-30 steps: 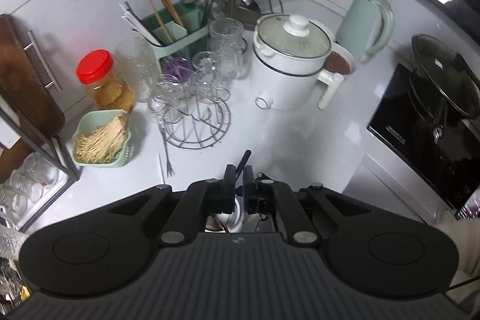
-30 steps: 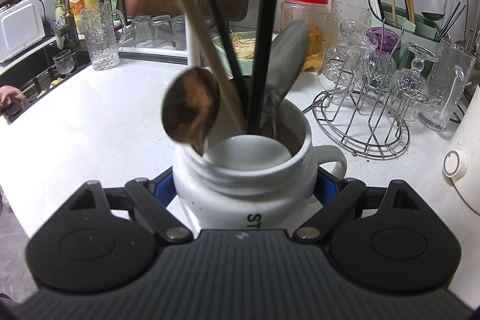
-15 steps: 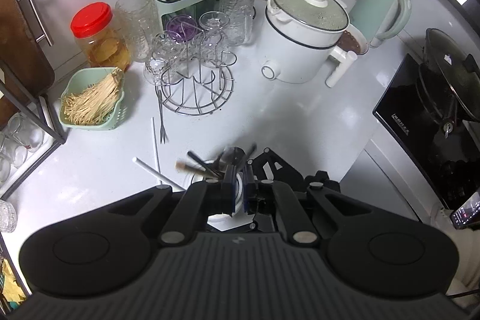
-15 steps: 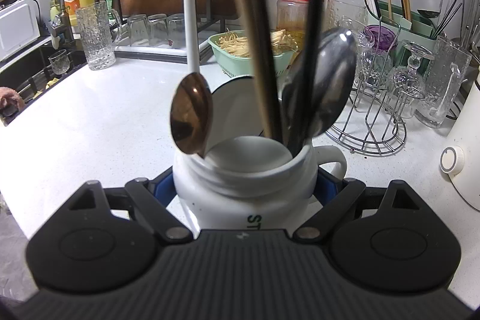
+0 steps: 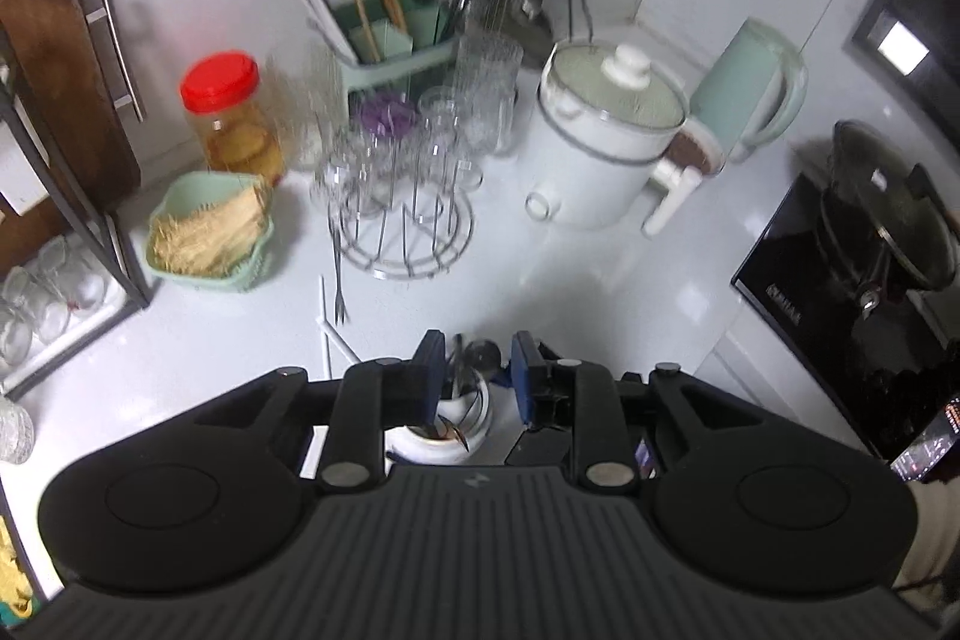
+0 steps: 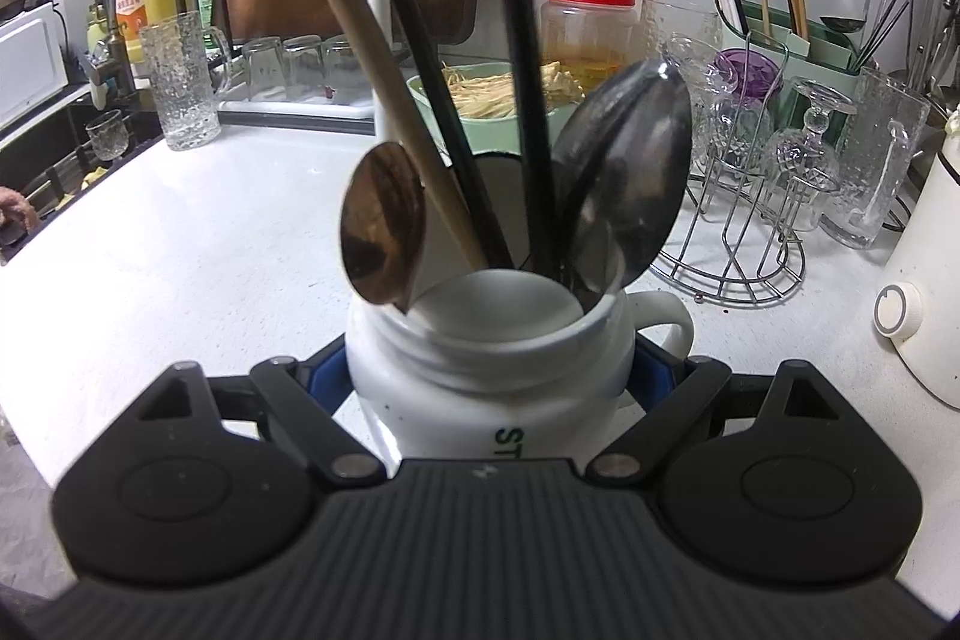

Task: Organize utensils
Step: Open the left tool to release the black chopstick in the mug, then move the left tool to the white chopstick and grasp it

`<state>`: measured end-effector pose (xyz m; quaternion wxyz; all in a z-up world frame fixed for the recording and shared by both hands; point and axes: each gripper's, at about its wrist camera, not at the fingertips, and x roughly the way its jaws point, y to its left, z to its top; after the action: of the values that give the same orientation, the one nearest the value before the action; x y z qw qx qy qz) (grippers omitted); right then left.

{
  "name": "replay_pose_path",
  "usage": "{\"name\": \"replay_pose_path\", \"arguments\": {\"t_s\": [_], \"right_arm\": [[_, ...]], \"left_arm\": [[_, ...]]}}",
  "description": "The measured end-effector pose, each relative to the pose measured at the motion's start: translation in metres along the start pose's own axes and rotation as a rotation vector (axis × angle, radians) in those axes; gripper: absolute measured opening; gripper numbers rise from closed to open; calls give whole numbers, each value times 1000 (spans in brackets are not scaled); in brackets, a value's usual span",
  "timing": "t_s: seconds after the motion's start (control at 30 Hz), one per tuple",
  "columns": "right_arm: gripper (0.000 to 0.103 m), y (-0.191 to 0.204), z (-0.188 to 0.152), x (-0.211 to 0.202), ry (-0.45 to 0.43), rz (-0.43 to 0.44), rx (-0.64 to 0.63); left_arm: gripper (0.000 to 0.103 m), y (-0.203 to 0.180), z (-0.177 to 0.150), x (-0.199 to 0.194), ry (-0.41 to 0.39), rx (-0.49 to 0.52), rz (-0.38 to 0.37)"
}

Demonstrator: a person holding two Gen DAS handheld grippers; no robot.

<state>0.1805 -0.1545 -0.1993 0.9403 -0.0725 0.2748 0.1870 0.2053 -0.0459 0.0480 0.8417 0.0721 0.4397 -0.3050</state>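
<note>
My right gripper point(image 6: 489, 370) is shut on a white mug point(image 6: 480, 388) that holds a wooden spoon point(image 6: 381, 229), a steel spoon point(image 6: 624, 184) and black chopsticks point(image 6: 522, 100). In the left wrist view the same mug point(image 5: 447, 427) sits below my left gripper point(image 5: 477, 370), which is open and empty above it. A small fork point(image 5: 339, 292) and white chopsticks point(image 5: 327, 334) lie loose on the counter past the mug. A green utensil caddy point(image 5: 396, 40) with chopsticks stands at the back wall.
A wire rack of glasses point(image 5: 408, 196), a red-lidded jar point(image 5: 231, 118), a green basket of noodles point(image 5: 210, 232), a white cooker point(image 5: 600, 142), a green kettle point(image 5: 750, 88) and a black hob point(image 5: 858, 280) crowd the counter. A sink point(image 6: 54, 142) lies left.
My left gripper has opened and let go of a black utensil. It has dropped closer to the mug. The utensils in the mug have shifted; the mug stays in my right gripper.
</note>
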Motion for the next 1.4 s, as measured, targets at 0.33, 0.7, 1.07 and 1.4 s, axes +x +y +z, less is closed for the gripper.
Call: {"name": "replay_pose_path", "arguments": {"t_s": [0.33,0.7,1.07,1.4], "right_arm": [[91,0,1,1,7,-21,19],[91,6,4,4,20,-76,63],[91,8,6,7,27,-125,101],[91,10,5,5,31,-157,125]], "left_arm": [[28,25,-58,-43,-196,-148,55],[28,95,-119,-22,-162,-351,60],[29,129,-158,10,-118,-412,68],[51,149,-185,76,-22,-355,60]]}}
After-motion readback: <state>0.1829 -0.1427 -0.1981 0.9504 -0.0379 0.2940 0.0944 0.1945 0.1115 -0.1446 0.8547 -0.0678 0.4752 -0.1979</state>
